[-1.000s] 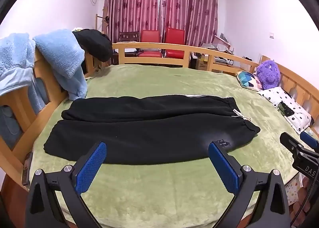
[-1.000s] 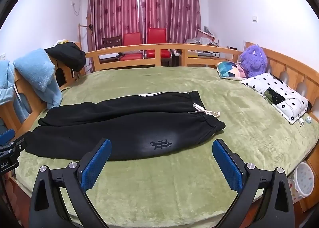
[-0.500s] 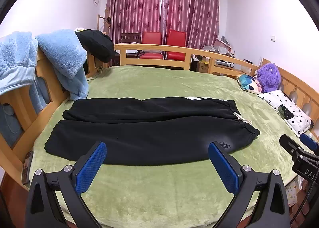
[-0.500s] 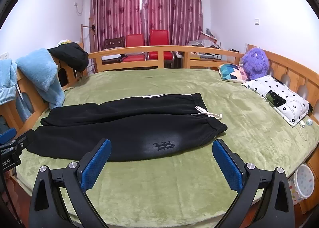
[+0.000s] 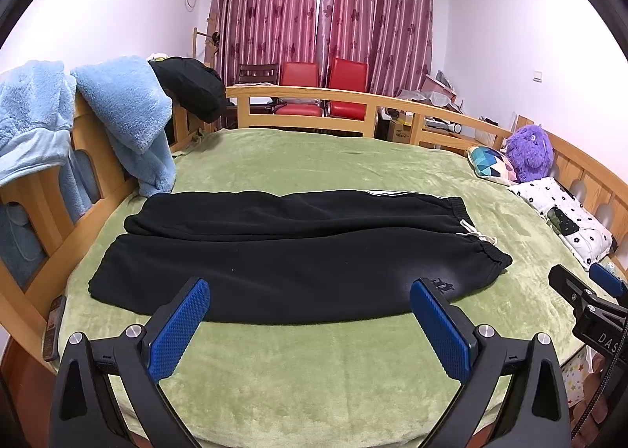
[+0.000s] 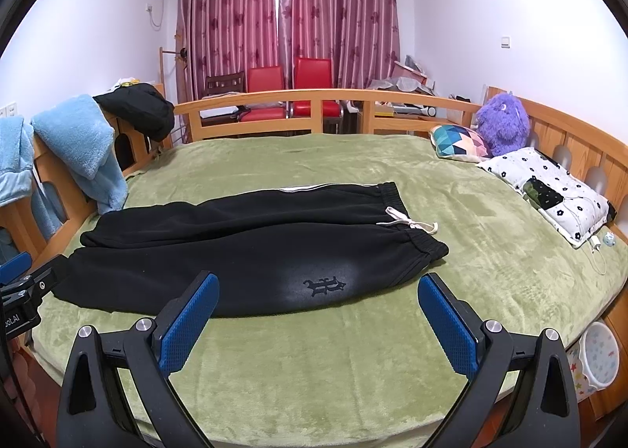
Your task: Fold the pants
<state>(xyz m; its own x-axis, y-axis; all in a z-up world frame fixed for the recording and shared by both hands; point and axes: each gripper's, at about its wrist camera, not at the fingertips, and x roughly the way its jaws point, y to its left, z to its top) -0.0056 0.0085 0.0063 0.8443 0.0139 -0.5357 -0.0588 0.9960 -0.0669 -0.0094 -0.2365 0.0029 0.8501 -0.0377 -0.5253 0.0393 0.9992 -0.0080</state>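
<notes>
Black pants [image 5: 298,252] lie flat across the green bed, legs side by side, cuffs to the left, waistband and white drawstring [image 5: 477,233] to the right. They also show in the right wrist view [image 6: 251,248], with a small logo [image 6: 325,285] near the front edge. My left gripper [image 5: 310,324] is open and empty, held back from the near edge of the pants. My right gripper [image 6: 318,316] is open and empty, also short of the pants' near edge, toward the waist side.
A wooden rail [image 5: 353,99] rings the green bed [image 5: 314,369]. Blue fleece [image 5: 125,110] and a black garment [image 5: 192,87] hang over the left rail. A patterned cushion [image 6: 457,142], purple plush [image 6: 502,122] and flowered pillow [image 6: 549,189] lie at the right. Red chairs stand behind.
Both grippers have drawn back and risen slightly, so the pants sit a little farther away in both views. The pants have not moved. Both grippers stay open.
</notes>
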